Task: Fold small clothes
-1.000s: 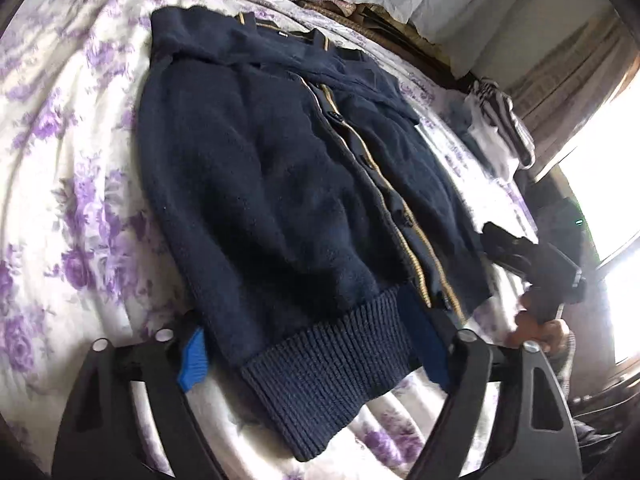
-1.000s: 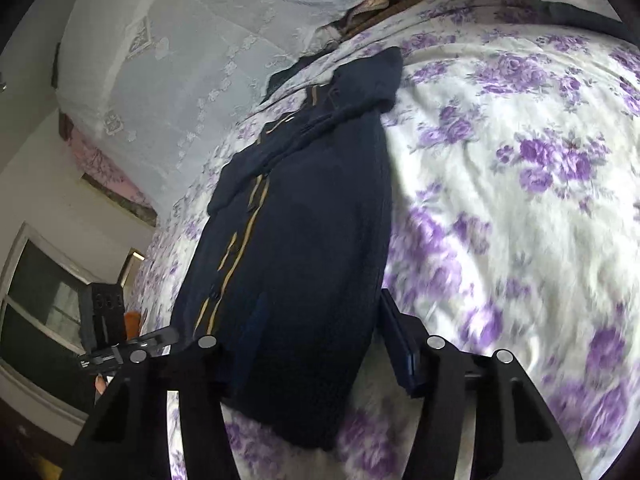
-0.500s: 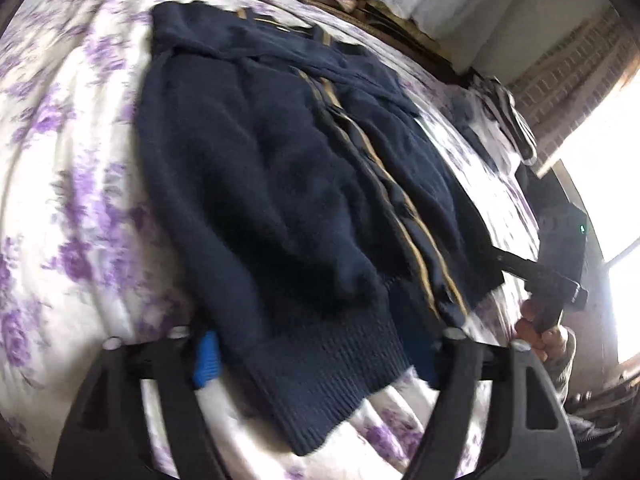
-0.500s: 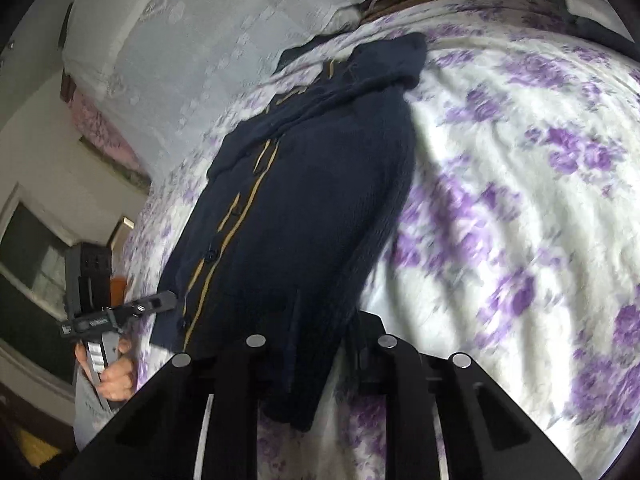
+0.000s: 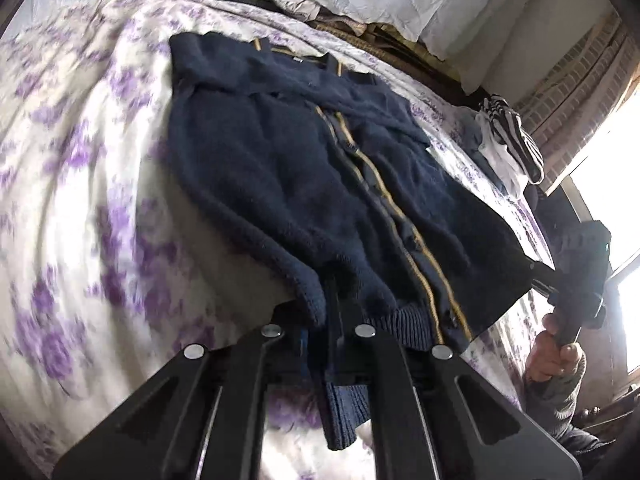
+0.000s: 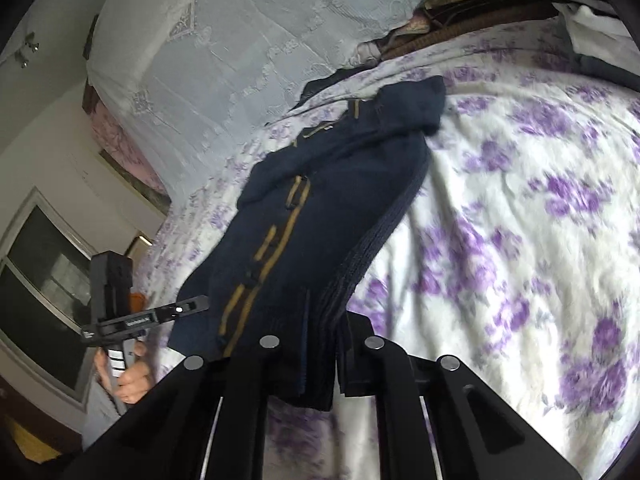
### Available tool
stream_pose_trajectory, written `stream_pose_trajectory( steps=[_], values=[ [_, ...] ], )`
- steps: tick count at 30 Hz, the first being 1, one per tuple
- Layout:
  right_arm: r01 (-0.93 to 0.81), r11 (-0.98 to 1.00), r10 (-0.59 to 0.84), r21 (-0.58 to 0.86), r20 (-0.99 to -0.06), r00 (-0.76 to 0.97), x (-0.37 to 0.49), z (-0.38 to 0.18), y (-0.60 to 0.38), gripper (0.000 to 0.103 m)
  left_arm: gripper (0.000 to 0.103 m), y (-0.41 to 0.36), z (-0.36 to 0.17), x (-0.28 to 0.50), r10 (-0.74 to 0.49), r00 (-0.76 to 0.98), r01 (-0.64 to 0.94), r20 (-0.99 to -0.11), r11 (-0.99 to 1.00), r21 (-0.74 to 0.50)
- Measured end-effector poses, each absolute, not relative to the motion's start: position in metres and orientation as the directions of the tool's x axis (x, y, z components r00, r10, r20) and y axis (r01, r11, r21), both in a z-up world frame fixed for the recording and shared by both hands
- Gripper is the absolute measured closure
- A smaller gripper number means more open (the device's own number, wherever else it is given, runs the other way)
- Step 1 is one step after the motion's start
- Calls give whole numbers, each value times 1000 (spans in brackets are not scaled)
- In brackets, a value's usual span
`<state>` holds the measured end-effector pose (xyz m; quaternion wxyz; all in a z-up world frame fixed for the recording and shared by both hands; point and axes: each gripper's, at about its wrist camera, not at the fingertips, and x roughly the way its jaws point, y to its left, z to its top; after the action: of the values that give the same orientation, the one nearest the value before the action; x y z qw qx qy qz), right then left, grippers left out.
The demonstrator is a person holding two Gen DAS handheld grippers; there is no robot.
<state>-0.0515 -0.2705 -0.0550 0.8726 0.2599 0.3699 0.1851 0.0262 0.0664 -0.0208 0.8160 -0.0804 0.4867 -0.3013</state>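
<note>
A navy knit cardigan (image 5: 280,184) with a gold-trimmed button placket lies on the floral bedsheet (image 5: 80,200), its sleeves folded across the chest. My left gripper (image 5: 326,344) is shut on the ribbed hem at the cardigan's left bottom corner and lifts it off the sheet. My right gripper (image 6: 320,356) is shut on the hem at the other bottom corner of the cardigan (image 6: 332,208), also raised. Each gripper shows in the other's view: the right one (image 5: 576,280) and the left one (image 6: 136,320), held by hands.
A white lace cover (image 6: 240,40) hangs behind the bed. A pile of striped and white clothes (image 5: 508,144) lies at the far right of the bed. A bright window (image 5: 616,208) is at the right; a dark window (image 6: 44,280) is at the left.
Both grippers closed on the cardigan's bottom hem corners and lifted the hem off the sheet; the lower part of the cardigan now hangs raised between them.
</note>
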Motion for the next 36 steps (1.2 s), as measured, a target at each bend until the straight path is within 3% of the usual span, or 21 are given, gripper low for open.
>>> stream_pose_trajectory(
  steps=[4, 11, 15, 36],
  values=[
    [-140, 800, 527, 583, -572, 629, -18, -34, -265, 93, 98, 58, -2, 46, -556, 365, 432, -746, 812, -394],
    [-81, 734, 558, 675, -531, 637, 34, -29, -288, 93, 98, 61, 23, 93, -568, 443, 401, -693, 817, -414],
    [-40, 717, 559, 696, -539, 630, 68, -31, -296, 93, 97, 65, 22, 130, -586, 433, 354, -685, 809, -469],
    [18, 716, 510, 697, -542, 668, 212, -31, -298, 93, 97, 53, 10, 252, -553, 482, 259, -679, 831, -493]
  ],
)
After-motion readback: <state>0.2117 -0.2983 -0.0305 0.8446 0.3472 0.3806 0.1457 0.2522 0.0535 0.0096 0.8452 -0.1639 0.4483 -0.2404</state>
